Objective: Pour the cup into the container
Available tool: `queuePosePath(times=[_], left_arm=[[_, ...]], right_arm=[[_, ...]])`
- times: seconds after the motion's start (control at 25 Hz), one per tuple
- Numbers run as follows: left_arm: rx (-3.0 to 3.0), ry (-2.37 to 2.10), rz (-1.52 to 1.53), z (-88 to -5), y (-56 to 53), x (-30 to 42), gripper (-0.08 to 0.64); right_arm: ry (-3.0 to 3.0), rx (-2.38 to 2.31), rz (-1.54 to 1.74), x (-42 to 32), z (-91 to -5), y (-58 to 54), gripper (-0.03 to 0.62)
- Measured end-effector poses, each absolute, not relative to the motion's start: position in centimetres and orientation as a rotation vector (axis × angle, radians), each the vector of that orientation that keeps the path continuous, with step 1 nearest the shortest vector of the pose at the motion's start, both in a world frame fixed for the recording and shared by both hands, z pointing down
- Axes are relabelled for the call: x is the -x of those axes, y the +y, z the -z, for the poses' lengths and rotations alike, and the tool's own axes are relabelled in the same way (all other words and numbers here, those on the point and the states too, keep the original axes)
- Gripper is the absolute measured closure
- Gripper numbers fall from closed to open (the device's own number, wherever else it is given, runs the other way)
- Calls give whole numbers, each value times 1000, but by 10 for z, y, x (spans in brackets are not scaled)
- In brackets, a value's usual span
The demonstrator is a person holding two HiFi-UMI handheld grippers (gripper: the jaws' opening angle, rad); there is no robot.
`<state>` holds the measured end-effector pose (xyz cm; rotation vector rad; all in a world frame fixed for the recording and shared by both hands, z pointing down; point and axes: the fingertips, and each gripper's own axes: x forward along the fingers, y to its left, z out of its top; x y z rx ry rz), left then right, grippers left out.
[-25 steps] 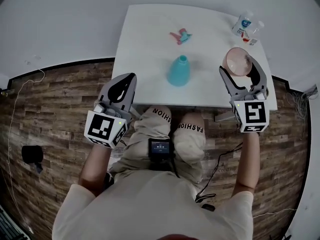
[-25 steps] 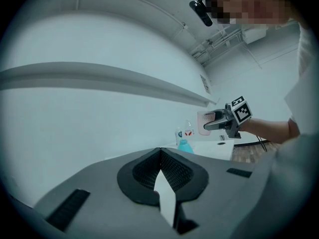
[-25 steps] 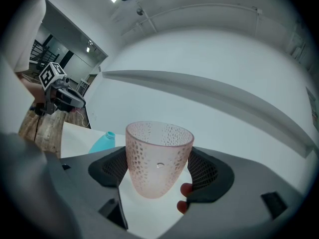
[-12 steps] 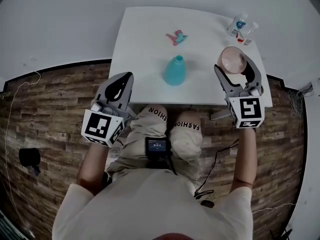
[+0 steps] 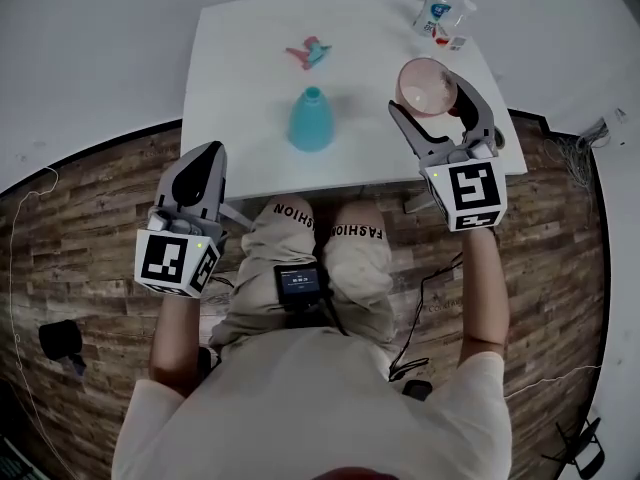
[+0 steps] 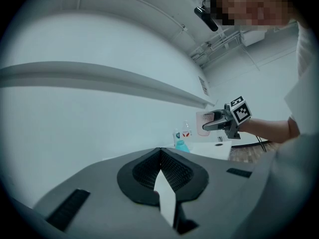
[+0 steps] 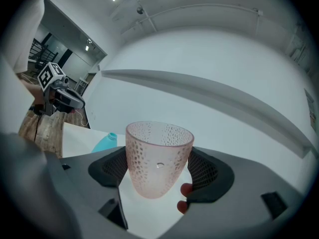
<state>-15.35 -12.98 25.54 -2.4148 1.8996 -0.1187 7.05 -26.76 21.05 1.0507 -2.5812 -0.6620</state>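
Over the counter's [image 5: 250, 88] right side, the right hand-held gripper [image 5: 430, 103] pinches a pink plastic cup [image 7: 159, 156], seemingly light, stiff and slippery, by its sides; the left hand-held gripper [image 5: 205, 153] is pressed together.

Container [image 5: 310, 120] mid-table [image 5: 230, 88]; toy [image 5: 308, 52] at its 12 o'clock, bottles [image 5: 440, 13] at 2, cup [image 5: 420, 76] in right gripper [image 5: 431, 98] at 3, left gripper [image 5: 203, 158] off-table at 7.

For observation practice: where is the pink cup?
The pink cup is at head view's right, clamped in the right hand-held gripper, right of the teal container.
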Motion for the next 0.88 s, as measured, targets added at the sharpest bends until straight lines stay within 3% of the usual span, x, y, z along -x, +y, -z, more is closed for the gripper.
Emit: queuePosePath(times=[0.88], left_arm=[[2405,1889,112,-248,-130,157,549]], right_arm=[[-2603,-1027,640,-57,-212,-259,218]])
